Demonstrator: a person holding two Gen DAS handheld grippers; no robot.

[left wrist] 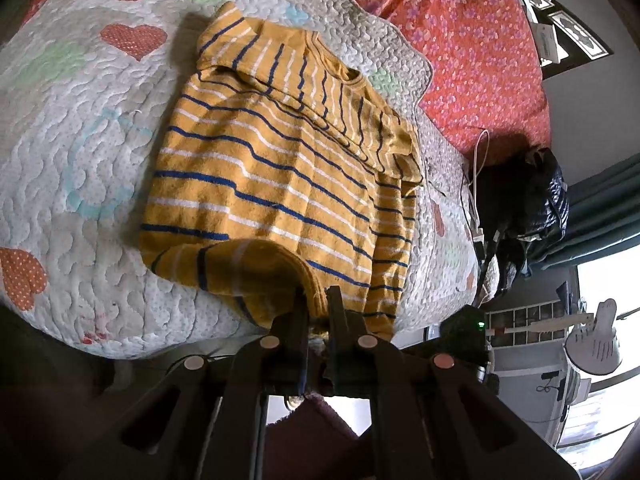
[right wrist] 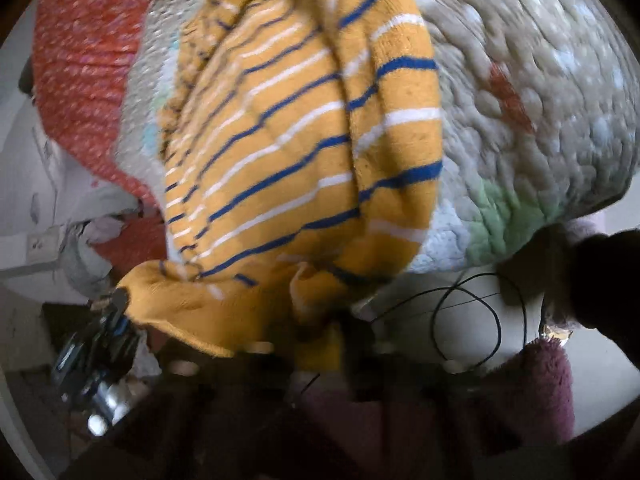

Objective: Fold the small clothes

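A small yellow shirt (left wrist: pixel 276 168) with blue and white stripes lies on a quilted bed cover (left wrist: pixel 80 128), its sleeves folded in over the body. My left gripper (left wrist: pixel 318 296) is shut on the shirt's near hem, lifting that edge at the bed's border. In the right wrist view the same shirt (right wrist: pixel 304 128) fills the middle. My right gripper (right wrist: pixel 320 340) is shut on another part of the near hem, which bunches up between its dark fingers. The left gripper (right wrist: pixel 104 320) shows at the lower left there, holding the hem corner.
The quilt has heart patches and lies over a red floral sheet (left wrist: pixel 460 40). A dark bag (left wrist: pixel 520 200) and white cables sit at the bed's right edge. A black cable (right wrist: pixel 468 320) loops on the floor. A purple fluffy sleeve (right wrist: pixel 532 392) is close to the right gripper.
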